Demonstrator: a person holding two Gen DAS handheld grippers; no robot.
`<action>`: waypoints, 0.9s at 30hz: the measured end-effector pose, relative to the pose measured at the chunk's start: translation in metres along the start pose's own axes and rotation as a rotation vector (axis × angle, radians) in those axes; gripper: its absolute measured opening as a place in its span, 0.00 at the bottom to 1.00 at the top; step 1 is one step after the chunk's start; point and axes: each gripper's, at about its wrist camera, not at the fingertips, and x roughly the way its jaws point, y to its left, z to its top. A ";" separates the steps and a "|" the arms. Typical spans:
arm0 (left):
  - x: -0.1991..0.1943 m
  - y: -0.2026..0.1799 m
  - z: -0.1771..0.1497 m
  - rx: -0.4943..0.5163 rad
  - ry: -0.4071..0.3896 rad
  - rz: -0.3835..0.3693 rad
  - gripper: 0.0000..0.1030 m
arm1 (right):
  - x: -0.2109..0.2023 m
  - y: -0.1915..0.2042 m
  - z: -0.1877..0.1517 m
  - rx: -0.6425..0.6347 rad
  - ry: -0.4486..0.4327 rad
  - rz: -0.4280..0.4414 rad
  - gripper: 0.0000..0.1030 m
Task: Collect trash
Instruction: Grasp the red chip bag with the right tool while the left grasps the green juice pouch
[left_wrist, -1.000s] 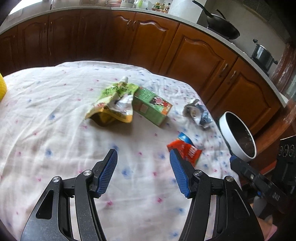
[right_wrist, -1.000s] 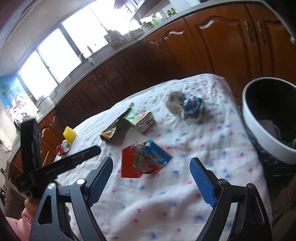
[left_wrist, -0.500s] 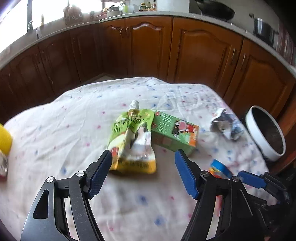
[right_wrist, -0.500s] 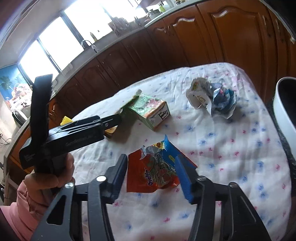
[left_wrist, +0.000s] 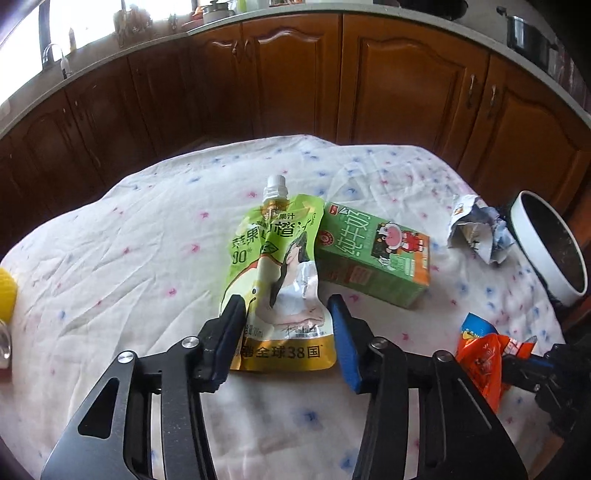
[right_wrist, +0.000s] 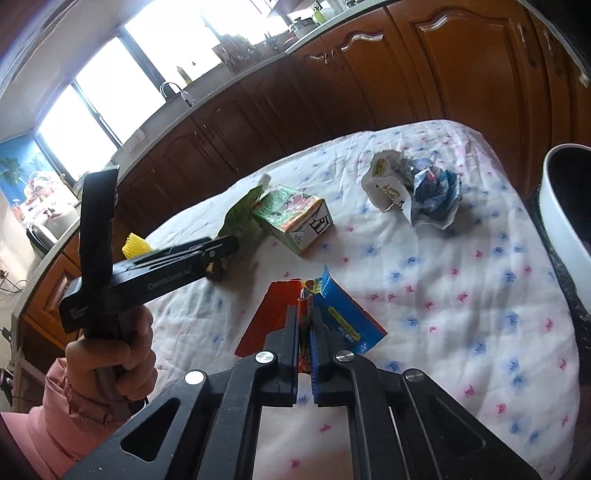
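Right wrist view: right gripper is clamped tight on the red-and-blue snack wrapper, pinched into a ridge between the pads, with the white bin off to its right at the table edge. Left gripper has its jaws closing around the lower end of the green juice pouch, pads not yet visibly pressing; the green carton touches the pouch just ahead-right, and the crumpled paper lies further right by the bin. Step in hand looks like grasping two pieces at once; next should be lifting the wrapper clear and carrying it right over the bin rim once the left pinch seats.
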 end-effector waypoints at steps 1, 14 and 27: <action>-0.004 0.002 -0.002 -0.015 -0.002 -0.011 0.42 | -0.003 0.000 0.000 0.002 -0.006 0.002 0.04; -0.085 0.000 -0.040 -0.202 -0.070 -0.217 0.39 | -0.056 -0.015 -0.005 0.033 -0.092 0.002 0.04; -0.104 -0.083 -0.030 -0.079 -0.081 -0.356 0.38 | -0.119 -0.064 -0.008 0.120 -0.196 -0.094 0.04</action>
